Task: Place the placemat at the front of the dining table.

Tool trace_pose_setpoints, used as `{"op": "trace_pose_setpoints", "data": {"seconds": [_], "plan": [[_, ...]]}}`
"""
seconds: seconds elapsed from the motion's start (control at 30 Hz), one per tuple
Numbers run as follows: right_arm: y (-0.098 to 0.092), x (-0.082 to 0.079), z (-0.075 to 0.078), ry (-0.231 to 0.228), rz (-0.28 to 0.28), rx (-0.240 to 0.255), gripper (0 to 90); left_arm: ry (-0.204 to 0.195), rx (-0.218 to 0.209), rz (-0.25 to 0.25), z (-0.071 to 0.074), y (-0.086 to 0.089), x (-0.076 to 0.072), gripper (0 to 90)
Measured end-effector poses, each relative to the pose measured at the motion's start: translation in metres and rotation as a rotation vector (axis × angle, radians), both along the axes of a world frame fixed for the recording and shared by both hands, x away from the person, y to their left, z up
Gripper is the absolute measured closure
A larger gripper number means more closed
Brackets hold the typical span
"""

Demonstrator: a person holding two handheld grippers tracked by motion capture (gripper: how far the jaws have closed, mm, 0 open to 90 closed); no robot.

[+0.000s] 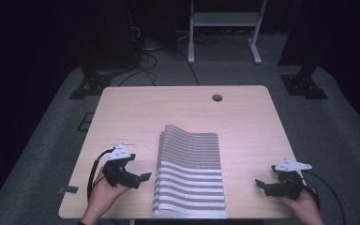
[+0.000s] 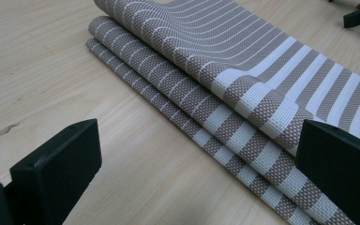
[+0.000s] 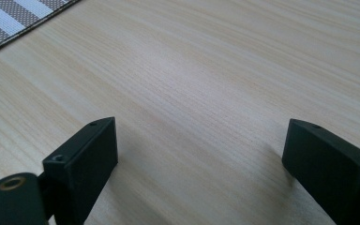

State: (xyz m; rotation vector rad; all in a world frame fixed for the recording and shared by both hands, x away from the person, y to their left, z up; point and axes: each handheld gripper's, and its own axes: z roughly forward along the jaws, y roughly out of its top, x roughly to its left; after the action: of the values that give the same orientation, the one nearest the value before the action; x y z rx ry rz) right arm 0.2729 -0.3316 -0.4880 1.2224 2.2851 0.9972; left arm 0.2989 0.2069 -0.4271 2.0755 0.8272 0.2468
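Placemats, folded and stacked, lie at lower centre of the table. Left tool and right tool flank them, jaws spread, empty. A shallow pinch might lift one layer and unfold the stack.

I see a woven placemat, taupe with white stripes, folded into a long stack of layers on the surface. It lies lengthwise in the middle, its near end reaching the surface's front edge. The far half carries thin, close stripes; the near half carries broad white bands. Its top layer bulges up in a soft hump at the far end. In the left gripper view, three rounded folded edges step down toward the wood.
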Motion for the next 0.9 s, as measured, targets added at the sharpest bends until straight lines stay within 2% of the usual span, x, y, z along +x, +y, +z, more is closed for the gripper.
{"op": "trace_pose_setpoints", "data": {"seconds": [0.2,0.9], "plan": [[0.000,0.000,0.000,0.000,0.001,-0.001,9.2,0.007,-0.016,-0.015,0.000,-0.008,0.002,0.0],[0.000,0.000,0.000,0.000,0.000,0.000,9.2,0.047,0.001,-0.118,-0.013,-0.049,0.002,0.0]]}}
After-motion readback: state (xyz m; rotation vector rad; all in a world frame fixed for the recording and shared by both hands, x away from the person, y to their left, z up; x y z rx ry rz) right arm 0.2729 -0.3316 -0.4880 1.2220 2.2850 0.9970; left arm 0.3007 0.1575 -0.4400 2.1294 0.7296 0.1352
